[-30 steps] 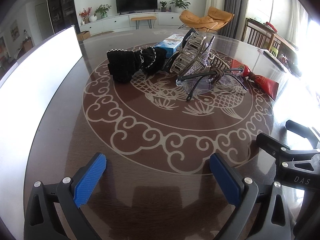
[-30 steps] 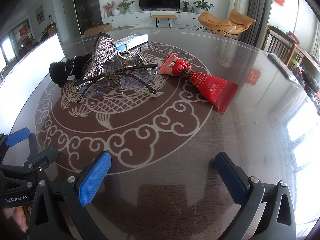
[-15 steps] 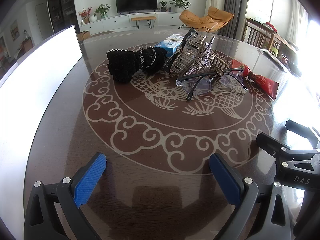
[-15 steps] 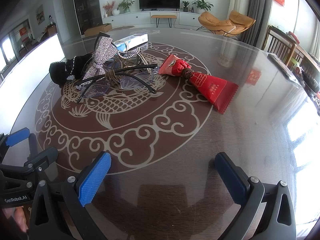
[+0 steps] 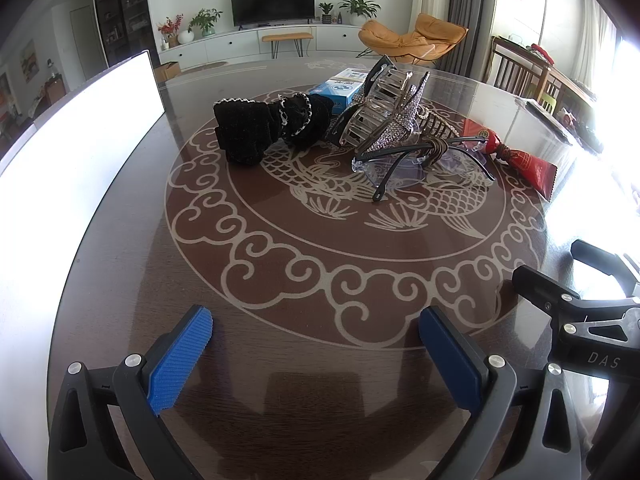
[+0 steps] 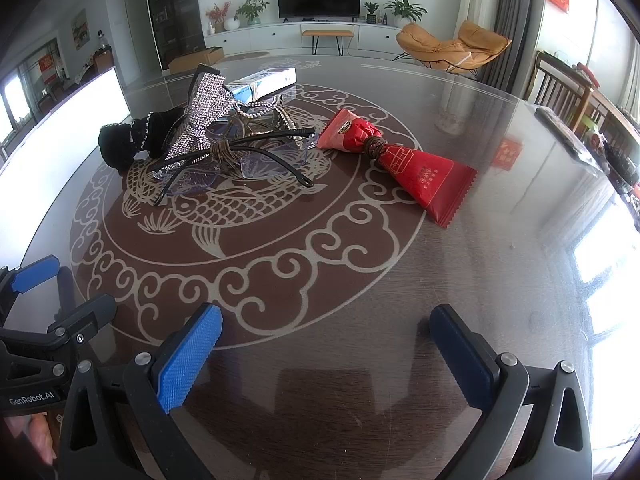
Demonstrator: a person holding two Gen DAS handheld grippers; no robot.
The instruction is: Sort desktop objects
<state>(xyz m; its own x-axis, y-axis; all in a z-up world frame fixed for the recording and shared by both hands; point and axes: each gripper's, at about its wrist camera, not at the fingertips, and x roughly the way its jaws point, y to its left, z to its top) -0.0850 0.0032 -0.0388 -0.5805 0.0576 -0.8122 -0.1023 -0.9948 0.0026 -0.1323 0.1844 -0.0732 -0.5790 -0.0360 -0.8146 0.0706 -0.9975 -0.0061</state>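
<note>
Black scrunchie (image 5: 260, 128), rhinestone hair claw (image 5: 384, 120), glasses (image 6: 240, 160), blue box (image 5: 340, 88) and red packet (image 6: 416, 172): heaped unsorted mid-table (image 6: 500, 280). Left gripper (image 5: 316, 352) and right gripper (image 6: 326, 350): fingers apart, empty, at the near edge. Sorting apparently not begun.

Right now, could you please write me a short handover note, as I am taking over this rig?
Left gripper: open, empty, low over the table.
Right gripper: open, empty, beside it.
Piled mid-table: black scrunchie, rhinestone hair claw, glasses, blue-white box behind.
Red sachet lies apart, on the right.
Done: nothing looks sorted.
Left: everything; the sachet looks easiest for the right gripper.
</note>
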